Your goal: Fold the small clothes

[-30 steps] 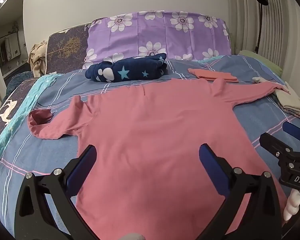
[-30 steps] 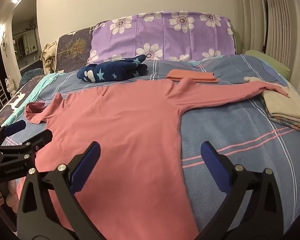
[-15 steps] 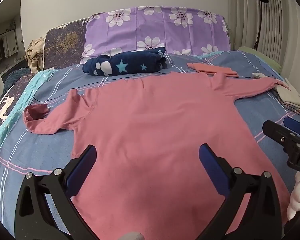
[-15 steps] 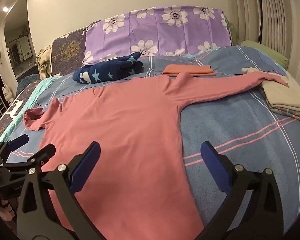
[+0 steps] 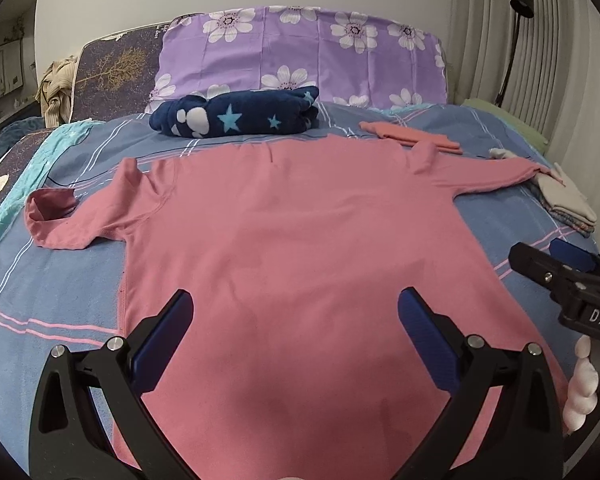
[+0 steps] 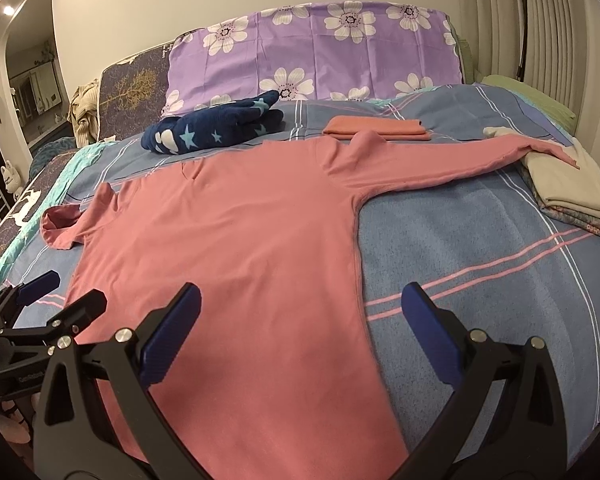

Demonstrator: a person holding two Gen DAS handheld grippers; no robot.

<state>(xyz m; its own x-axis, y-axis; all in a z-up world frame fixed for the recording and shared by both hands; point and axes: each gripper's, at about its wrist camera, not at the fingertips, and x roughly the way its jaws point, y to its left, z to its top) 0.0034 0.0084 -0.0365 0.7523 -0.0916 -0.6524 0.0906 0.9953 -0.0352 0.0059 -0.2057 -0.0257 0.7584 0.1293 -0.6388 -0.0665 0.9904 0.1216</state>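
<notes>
We are holding the left hand-held gripper (image 5: 294,322) low over the hem half of the pink long-sleeved cotton shirt (image 5: 300,248), its blue-padded fingers (image 5: 162,340) spread wide, released, gripping nothing and not touching the cloth as far as we can tell. The shirt is lying flat and face down on the blue striped bedspread (image 5: 52,280), collar toward the headboard. Its left sleeve is lying bunched and doubled back near the bed's left side, cuff opening upward. Beyond the collar a rolled navy fleece with white and light-blue stars (image 5: 236,117) is resting in front of the purple pillow with white flowers (image 5: 300,56). Right of the fleece, a small folded salmon-orange garment (image 6: 376,126) is lying just beside the shirt's right shoulder. The right sleeve is stretching out straight, its cuff lying on a stack of folded beige and patterned clothes (image 6: 572,188) at the bed's right side. We are holding the right hand-held gripper (image 6: 300,334) over the shirt's right side seam, equally wide open and empty, one finger (image 6: 172,336) above pink fabric, the other above bare bedspread.
</notes>
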